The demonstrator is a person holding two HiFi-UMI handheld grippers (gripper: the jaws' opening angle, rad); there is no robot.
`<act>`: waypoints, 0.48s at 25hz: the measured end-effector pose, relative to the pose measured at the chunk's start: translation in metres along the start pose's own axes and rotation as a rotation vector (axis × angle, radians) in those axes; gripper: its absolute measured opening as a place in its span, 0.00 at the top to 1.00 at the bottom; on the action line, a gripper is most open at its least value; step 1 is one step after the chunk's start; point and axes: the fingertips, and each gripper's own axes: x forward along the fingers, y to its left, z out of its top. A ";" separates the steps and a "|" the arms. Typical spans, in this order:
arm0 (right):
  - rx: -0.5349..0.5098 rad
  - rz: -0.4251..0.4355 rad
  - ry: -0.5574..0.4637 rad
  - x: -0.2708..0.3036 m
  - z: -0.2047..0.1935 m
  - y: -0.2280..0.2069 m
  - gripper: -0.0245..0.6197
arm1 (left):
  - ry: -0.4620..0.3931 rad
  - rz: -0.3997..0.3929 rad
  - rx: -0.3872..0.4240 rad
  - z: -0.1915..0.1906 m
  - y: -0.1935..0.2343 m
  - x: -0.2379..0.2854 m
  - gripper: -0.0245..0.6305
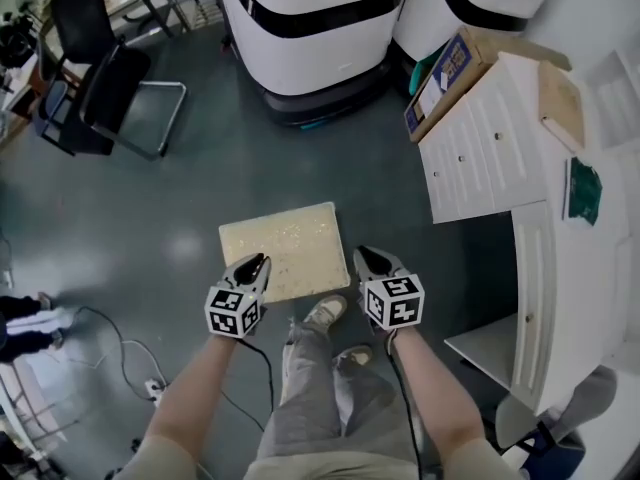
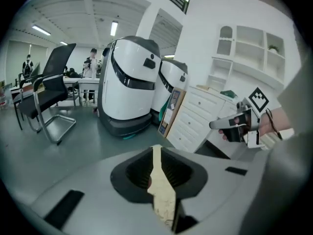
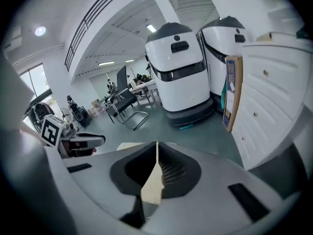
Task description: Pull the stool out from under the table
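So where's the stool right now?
Head view, centre: the stool stands on the floor just beyond the person's shoes, left of the white table.

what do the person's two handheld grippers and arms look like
The left gripper and right gripper are light grey shells with black tops, each carrying a white cube with black square markers. A thin black cable trails from each back toward the body. Their own views show grey fingers with black ribbed inner pads. Forearms are bare; pale sleeves show only at the bottom edge.

the stool [image 1: 285,243] shows only its top, legs hidden beneath; the white table [image 1: 590,288] is cut off at the right edge
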 end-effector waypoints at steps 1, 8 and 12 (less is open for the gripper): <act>-0.008 -0.014 -0.021 -0.015 0.008 -0.002 0.91 | -0.018 -0.019 0.011 0.015 -0.012 -0.002 0.86; -0.012 -0.100 -0.149 -0.131 0.053 -0.013 0.93 | -0.053 -0.202 0.164 0.096 -0.118 -0.024 0.90; 0.028 -0.152 -0.224 -0.203 0.073 -0.019 0.93 | -0.070 -0.313 0.243 0.138 -0.183 -0.040 0.90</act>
